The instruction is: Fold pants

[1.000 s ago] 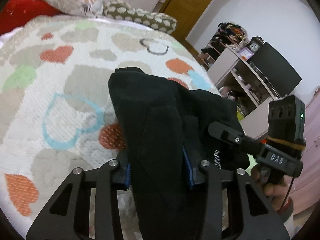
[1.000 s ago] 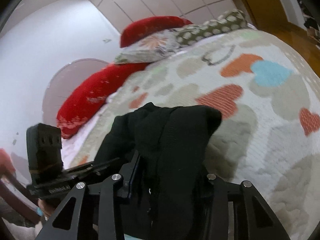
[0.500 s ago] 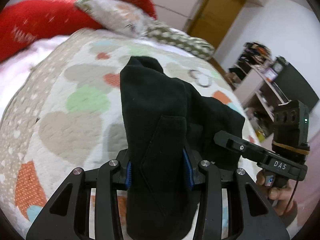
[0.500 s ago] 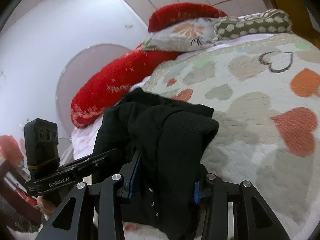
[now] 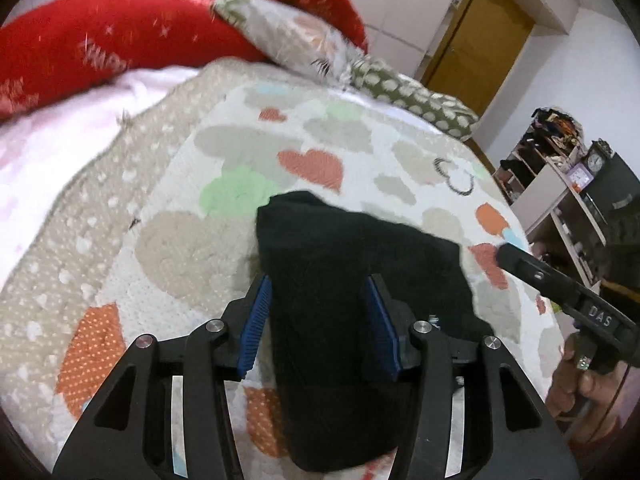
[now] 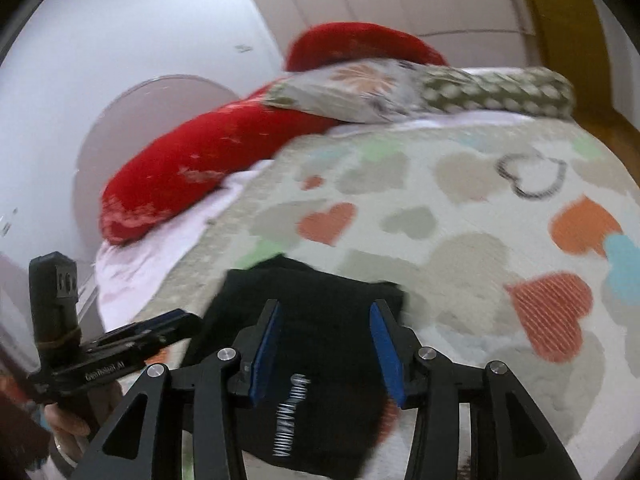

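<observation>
Black knit pants lie folded compact on heart-patterned quilted bedspread. Both grippers' jaws wide, gripping nothing; folding looks essentially done, only tidying left.

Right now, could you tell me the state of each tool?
Left tool: open, pads flank the pants.
Right tool: open, pants between pads.

a home bedroom: a bed under a heart-patterned quilt, red pillows and patterned pillows at its head, a wooden door, and cluttered shelves with a small clock.
</observation>
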A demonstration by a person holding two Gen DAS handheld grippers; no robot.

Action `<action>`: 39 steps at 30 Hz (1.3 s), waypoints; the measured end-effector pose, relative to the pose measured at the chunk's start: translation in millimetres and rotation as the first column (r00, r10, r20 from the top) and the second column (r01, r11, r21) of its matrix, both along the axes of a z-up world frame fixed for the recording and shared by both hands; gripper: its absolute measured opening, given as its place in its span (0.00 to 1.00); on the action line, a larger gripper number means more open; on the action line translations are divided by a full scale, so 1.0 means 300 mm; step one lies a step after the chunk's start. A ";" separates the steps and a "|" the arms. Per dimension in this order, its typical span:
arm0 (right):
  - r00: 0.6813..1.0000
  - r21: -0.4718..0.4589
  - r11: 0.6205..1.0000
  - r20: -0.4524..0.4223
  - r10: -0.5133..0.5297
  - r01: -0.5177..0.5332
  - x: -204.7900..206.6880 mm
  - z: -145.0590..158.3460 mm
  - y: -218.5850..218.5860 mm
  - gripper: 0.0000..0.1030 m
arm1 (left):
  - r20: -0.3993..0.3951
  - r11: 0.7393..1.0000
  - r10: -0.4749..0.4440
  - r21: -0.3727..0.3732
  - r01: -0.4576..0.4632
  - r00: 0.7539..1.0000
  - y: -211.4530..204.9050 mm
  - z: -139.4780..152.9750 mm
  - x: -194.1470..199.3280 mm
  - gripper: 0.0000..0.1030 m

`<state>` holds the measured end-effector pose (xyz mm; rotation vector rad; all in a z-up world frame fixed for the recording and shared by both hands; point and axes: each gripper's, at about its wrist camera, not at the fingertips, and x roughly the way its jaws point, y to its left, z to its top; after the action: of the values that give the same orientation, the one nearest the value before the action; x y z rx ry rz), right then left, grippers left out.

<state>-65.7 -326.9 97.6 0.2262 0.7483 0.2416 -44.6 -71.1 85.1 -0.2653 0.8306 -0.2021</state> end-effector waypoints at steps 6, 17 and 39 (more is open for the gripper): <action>0.996 -0.065 0.996 -0.071 0.048 -0.053 0.092 -0.078 0.098 0.43 | 0.010 0.998 -0.007 0.066 0.006 1.000 -0.063 -0.027 -0.029 0.47; 0.987 -0.103 0.994 -0.157 0.008 -0.025 0.178 -0.189 0.080 0.43 | -0.043 0.989 0.017 0.150 -0.010 0.999 -0.084 -0.147 0.020 0.55; 0.996 -0.216 0.976 -0.093 -0.008 -0.013 -0.100 -0.119 0.131 0.46 | 0.027 0.979 0.070 0.190 -0.074 0.997 -0.099 -0.070 -0.072 0.55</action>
<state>-95.7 -287.5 62.0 0.0294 0.8616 0.1507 -66.1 -100.7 64.0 -0.1129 0.8125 -0.0563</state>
